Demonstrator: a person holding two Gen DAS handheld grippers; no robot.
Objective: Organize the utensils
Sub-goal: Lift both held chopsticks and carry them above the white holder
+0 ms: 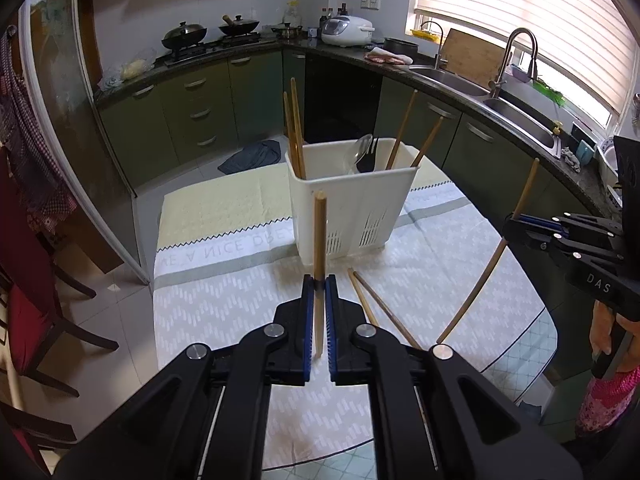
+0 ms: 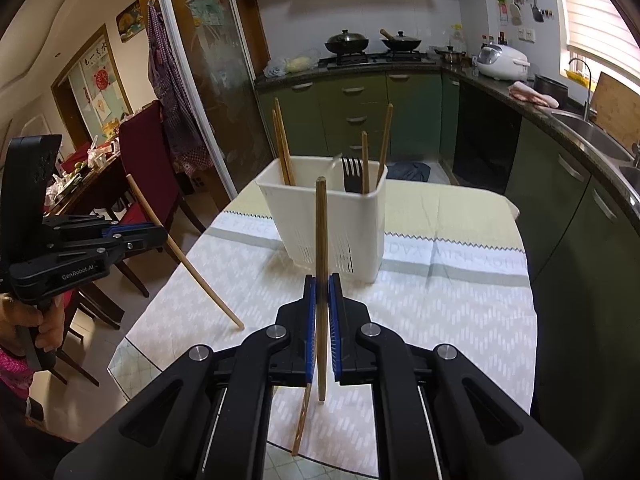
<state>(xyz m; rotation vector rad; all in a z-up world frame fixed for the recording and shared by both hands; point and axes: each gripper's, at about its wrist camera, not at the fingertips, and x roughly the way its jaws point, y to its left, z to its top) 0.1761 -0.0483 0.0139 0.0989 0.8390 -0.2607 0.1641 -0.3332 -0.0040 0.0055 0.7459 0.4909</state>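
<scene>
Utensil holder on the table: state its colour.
White, with slotted vents low on its sides; the utensil holder shows best in the left wrist view.

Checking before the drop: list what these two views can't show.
- Holder inside: both views, its walls hide the dividers and the utensils' lower ends.
- Loose chopsticks on the cloth: left view, near ends hidden behind the left tool; right view, the right tool covers all but one end.
- Right tool's chopstick: left view, grip point hidden by the fingers.

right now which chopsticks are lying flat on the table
The loose pair on the cloth beside the left gripper. The others stand in the white basket or are clamped in grippers.
</scene>
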